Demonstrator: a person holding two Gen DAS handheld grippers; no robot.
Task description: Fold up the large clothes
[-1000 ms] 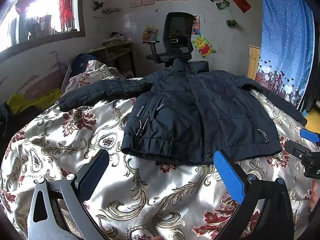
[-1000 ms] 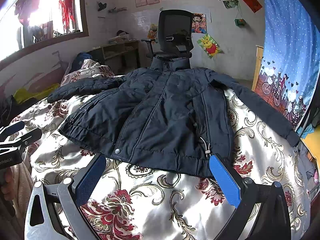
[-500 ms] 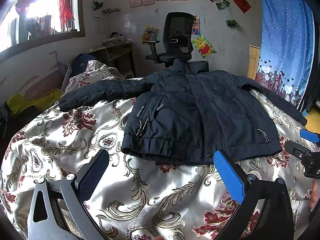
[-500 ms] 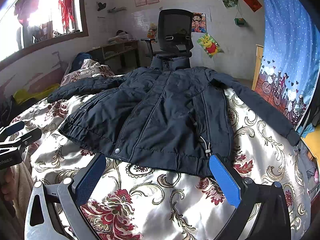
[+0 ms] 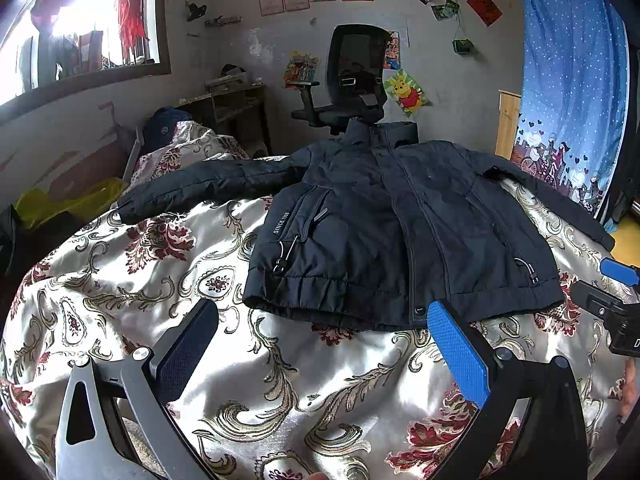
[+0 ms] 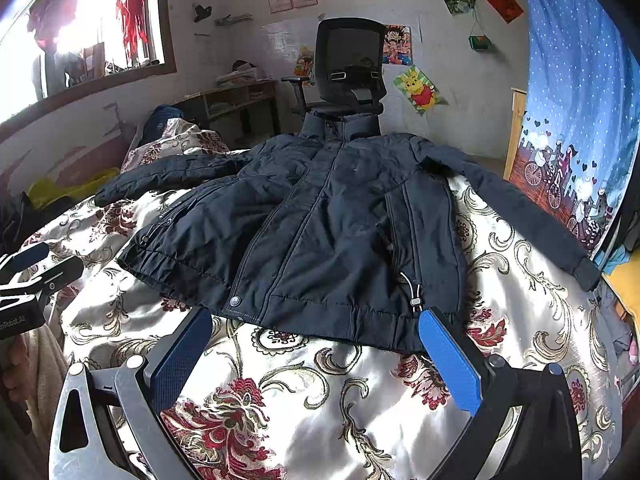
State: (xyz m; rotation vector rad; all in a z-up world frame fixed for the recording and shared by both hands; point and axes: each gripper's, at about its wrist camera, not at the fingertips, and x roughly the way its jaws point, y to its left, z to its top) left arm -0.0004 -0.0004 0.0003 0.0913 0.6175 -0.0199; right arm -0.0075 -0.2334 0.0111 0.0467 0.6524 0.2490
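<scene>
Bedspread in a floral pattern is seen at the left, with the left gripper held above it — jaws spread, nothing between them. Centrally, a dark jacket is laid flat on the bed, front up, sleeves stretched out to both sides. Further right, the right gripper is held just short of the hem — spread too, and empty.

One dark jacket; one floral bedspread; one office chair; two grippers, left and right.
</scene>
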